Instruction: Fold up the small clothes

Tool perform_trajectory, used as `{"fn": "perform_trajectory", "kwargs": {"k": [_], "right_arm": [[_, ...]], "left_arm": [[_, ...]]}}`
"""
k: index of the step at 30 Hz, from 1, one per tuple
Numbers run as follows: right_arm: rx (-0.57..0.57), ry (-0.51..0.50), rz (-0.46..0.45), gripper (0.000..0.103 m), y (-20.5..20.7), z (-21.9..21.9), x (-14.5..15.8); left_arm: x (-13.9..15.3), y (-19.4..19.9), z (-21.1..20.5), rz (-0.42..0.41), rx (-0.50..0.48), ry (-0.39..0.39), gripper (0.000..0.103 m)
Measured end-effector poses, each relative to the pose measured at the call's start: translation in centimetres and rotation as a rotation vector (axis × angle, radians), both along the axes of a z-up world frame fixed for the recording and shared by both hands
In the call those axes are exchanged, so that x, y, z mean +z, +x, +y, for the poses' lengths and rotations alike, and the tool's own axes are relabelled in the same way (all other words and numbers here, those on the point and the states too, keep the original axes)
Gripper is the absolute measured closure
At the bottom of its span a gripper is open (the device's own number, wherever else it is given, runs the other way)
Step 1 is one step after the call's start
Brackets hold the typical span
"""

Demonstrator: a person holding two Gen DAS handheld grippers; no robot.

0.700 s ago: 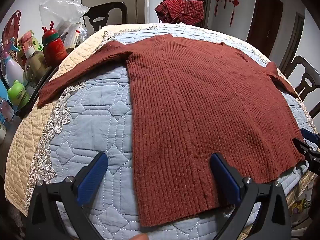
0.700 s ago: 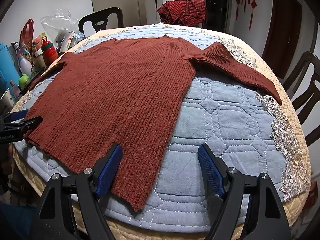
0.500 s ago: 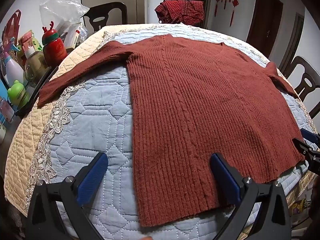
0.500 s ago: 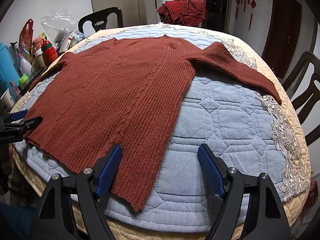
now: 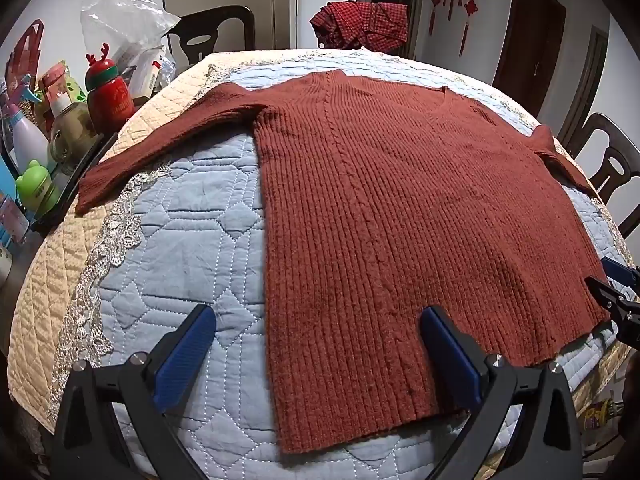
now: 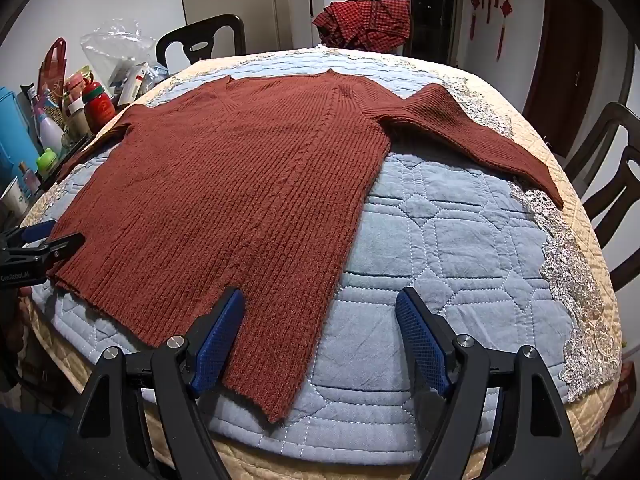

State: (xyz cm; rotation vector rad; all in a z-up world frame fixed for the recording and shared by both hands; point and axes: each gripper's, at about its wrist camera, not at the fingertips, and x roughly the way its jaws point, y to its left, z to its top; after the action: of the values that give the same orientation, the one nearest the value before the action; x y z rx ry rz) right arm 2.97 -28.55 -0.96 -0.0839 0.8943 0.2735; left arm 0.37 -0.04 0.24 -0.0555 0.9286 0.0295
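A rust-red ribbed knit sweater (image 5: 400, 220) lies flat and spread out on a blue quilted cloth (image 5: 180, 248), sleeves out to both sides; it also shows in the right wrist view (image 6: 240, 208). My left gripper (image 5: 316, 344) is open and empty, just above the sweater's bottom left hem corner. My right gripper (image 6: 320, 328) is open and empty, over the bottom right hem corner. Each gripper shows at the edge of the other's view: the right one (image 5: 612, 288), the left one (image 6: 40, 240).
Bottles, a red flask (image 5: 110, 96) and bags crowd the table's left side. A red checked garment (image 5: 360, 24) lies at the far edge. Dark chairs (image 6: 616, 184) stand around the round table. The beige lace-trimmed cover (image 6: 576, 260) hangs over the rim.
Both grippers have crept slightly forward toward the hem; the sweater has not moved and both stay open.
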Motion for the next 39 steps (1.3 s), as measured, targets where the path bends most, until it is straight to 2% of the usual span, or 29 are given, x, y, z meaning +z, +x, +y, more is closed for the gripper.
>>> {"fn": "perform_trajectory", "kwargs": {"k": [7, 9, 39], "right_arm": [[-0.001, 0.001, -0.001, 0.025, 0.0, 0.0, 0.0], [0.000, 0.001, -0.001, 0.025, 0.0, 0.0, 0.0], [-0.002, 0.000, 0.003, 0.025, 0.0, 0.0, -0.1]], "left_arm": [[0.1, 0.8, -0.1, 0.000, 0.001, 0.000, 0.000], [0.0, -0.3, 0.0, -0.009, 0.003, 0.000, 0.000], [-0.1, -0.4, 0.1, -0.007, 0.003, 0.001, 0.000]]}}
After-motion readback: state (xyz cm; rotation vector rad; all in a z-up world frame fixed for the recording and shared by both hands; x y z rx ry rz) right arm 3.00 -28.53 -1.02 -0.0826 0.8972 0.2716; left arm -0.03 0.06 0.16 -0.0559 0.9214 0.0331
